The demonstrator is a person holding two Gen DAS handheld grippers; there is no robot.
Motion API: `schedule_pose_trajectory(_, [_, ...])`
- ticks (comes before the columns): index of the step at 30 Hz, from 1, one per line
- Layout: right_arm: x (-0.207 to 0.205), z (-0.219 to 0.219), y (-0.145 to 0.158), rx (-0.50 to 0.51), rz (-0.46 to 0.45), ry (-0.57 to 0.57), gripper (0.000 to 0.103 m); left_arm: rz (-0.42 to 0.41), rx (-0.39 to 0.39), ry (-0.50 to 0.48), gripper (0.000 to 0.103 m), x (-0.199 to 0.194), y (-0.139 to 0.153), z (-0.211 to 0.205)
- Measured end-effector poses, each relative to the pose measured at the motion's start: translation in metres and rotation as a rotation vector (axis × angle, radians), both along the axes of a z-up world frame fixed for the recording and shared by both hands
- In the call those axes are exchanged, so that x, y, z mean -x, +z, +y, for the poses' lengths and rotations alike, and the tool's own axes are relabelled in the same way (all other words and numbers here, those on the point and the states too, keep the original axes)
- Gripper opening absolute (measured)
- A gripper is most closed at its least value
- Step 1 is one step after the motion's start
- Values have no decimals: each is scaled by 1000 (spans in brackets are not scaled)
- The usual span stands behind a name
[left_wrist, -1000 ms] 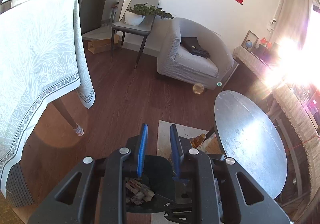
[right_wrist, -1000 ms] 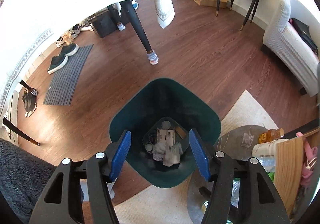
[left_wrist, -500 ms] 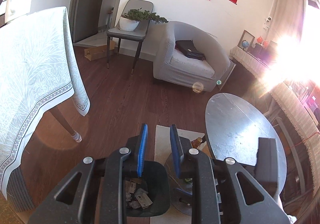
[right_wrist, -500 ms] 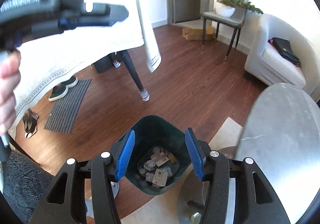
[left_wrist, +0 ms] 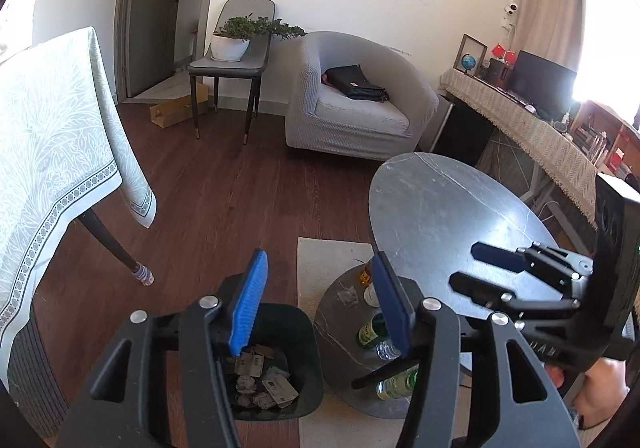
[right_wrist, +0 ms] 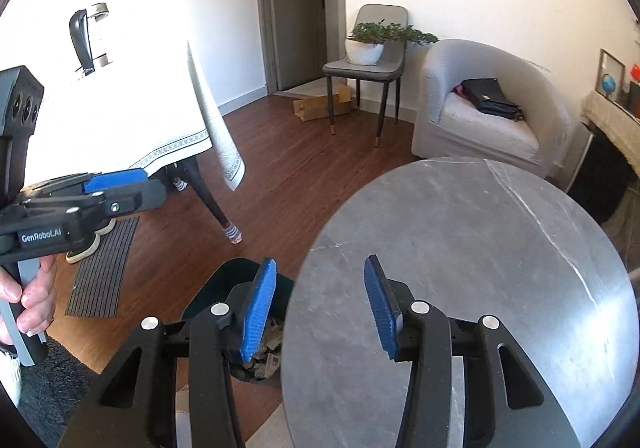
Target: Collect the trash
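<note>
A sunlit living room with dark wood flooring (left_wrist: pixel 224 199), a grey armchair (left_wrist: pixel 352 107) at my twelve o'clock and red hangings on the white wall. In front of me stands a round grey marble table (right_wrist: pixel 480 268), bare on top. From the left wrist camera, my left gripper (left_wrist: pixel 320 304) hangs above the floor with its blue pads apart and nothing between them; its jaws have just been opening. Directly beneath it, at six o'clock, sits the dark green trash bin (left_wrist: pixel 308 380), with crumpled paper scraps (left_wrist: pixel 260 384) lying in its bottom. Bottles (left_wrist: pixel 372 328) stand on a lower shelf under the marble top, just beside the bin at its three o'clock. My right gripper (right_wrist: pixel 320 308) is over the table's near edge, jaws moderately apart and empty, having just been closing. A dining table under a pale patterned cloth (left_wrist: pixel 52 135) fills my nine o'clock.
</note>
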State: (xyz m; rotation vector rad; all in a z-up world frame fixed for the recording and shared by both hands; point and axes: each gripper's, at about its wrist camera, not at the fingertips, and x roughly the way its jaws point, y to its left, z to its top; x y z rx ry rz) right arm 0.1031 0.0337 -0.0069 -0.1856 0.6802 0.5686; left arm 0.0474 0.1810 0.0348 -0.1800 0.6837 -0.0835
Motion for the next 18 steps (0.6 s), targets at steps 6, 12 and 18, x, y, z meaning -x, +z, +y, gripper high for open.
schedule_pose_trajectory(6, [27, -76, -7, -61, -6, -147, 46, -21, -89, 43, 78, 37, -15, -16])
schedule_pose_trajectory(12, [56, -133, -10, -54, -15, -270, 75, -32, -151, 95, 83, 61, -19, -27])
schedule_pose_trajectory(18, [88, -163, -12, -44, -8, -298, 90, -14, -225, 97, 84, 80, -24, -40])
